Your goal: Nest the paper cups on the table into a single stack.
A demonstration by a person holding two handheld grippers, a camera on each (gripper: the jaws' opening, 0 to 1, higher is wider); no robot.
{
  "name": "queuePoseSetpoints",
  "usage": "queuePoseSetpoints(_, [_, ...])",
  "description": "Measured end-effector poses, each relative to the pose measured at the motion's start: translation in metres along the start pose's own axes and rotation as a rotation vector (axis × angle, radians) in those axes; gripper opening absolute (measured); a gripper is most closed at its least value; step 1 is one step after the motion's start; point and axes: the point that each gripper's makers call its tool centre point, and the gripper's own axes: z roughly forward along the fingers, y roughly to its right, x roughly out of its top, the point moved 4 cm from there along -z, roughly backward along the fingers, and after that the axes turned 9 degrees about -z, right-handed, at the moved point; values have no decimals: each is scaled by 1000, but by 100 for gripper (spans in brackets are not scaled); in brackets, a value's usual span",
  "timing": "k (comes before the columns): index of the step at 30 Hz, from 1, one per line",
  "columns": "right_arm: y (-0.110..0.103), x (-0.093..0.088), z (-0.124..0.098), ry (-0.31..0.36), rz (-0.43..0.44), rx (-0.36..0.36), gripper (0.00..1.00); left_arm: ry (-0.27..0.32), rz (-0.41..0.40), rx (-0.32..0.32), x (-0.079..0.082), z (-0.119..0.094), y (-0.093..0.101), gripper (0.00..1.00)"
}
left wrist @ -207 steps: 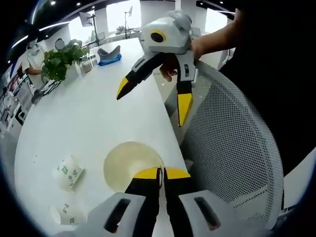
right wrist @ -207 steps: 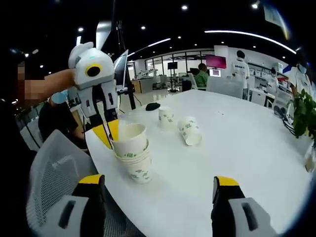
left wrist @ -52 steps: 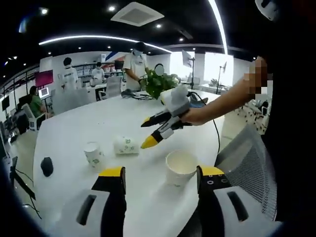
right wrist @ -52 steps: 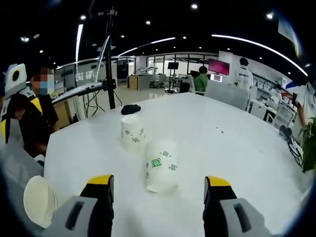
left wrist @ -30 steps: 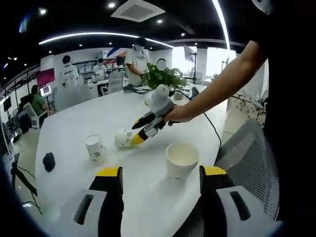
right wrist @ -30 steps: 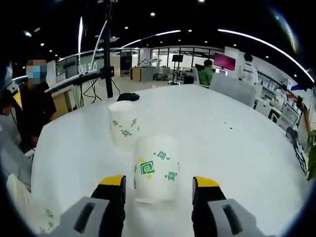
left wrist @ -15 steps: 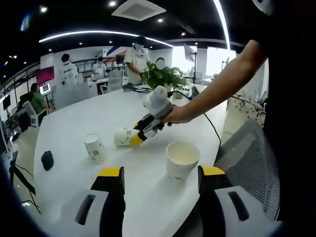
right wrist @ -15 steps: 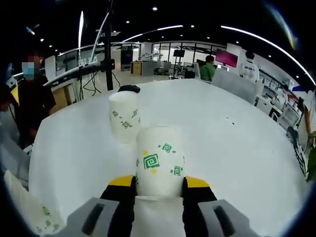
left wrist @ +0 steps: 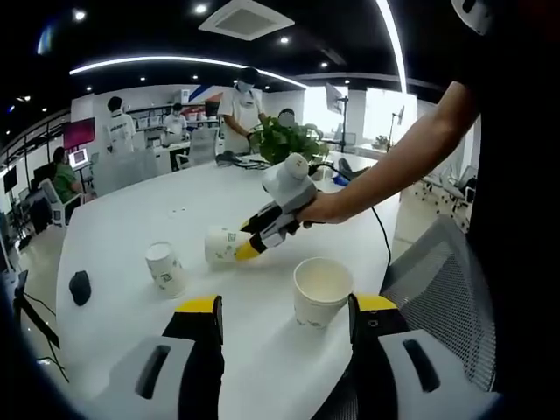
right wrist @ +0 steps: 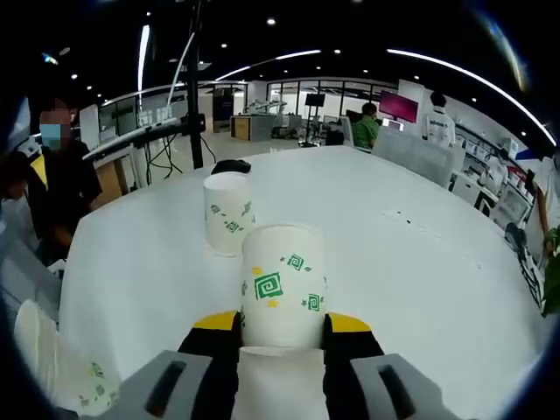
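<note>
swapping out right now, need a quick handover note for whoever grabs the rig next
Right gripper: fingers shut on a paper cup, bottom pointing away from the camera.
Left gripper: open, empty, hovering near the stack of cups by the table edge.
One more cup stands upside down farther out, a black mouse beyond it.
Done: a stack is started, and one loose cup is gripped.
Left: nest the held cup into the stack, then fetch the upside-down one.

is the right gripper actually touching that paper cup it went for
Touching. In the right gripper view the right gripper has both yellow-tipped jaws pressed against the sides of the paper cup, no gap either side.
</note>
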Motion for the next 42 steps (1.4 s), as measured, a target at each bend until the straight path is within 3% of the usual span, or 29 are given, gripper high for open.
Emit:
queuePoseSetpoints(14, [-1, -9, -31, 54, 17, -14, 35, -14, 3, -6, 0, 8, -2, 58])
queuePoseSetpoints(25, [-7, 1, -71, 136, 23, -29, 35, 17, 1, -19, 10, 12, 0, 65])
queuePoseSetpoints(36, [-28, 15, -109, 210, 31, -31, 35, 28, 12, -38, 18, 15, 2, 64])
queuePoseSetpoints(42, [-43, 17, -125, 239, 39, -24, 35, 27, 9, -69, 22, 18, 3, 58])
